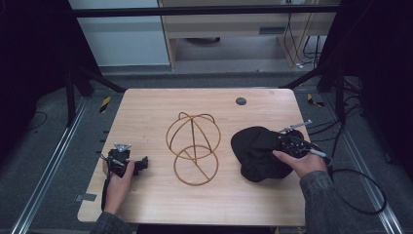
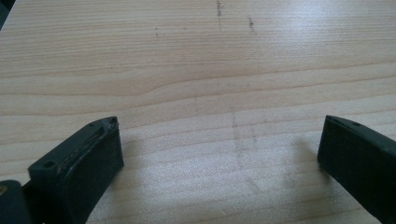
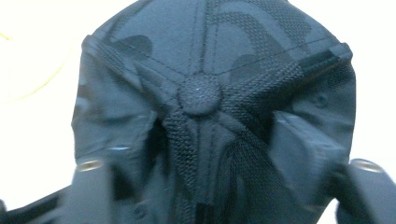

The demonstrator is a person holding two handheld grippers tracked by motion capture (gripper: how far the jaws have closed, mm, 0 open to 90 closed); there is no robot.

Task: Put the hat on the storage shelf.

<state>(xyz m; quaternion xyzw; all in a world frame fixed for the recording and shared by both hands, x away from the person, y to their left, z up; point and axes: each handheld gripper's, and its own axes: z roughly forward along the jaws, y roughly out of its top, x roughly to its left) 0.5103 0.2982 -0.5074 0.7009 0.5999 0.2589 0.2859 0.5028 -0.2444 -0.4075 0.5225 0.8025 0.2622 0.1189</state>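
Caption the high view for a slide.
Right gripper presses into a black cap beside a wire hat stand while the left gripper rests open on the wooden table.

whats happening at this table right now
A person works a two-jaw gripper in each hand at a light wooden table. The right gripper is at a black fabric cap, its jaws either side of the crown by the top button. The left gripper rests open over bare wood. A brown wire dome-shaped hat stand stands between them, with nothing on it.
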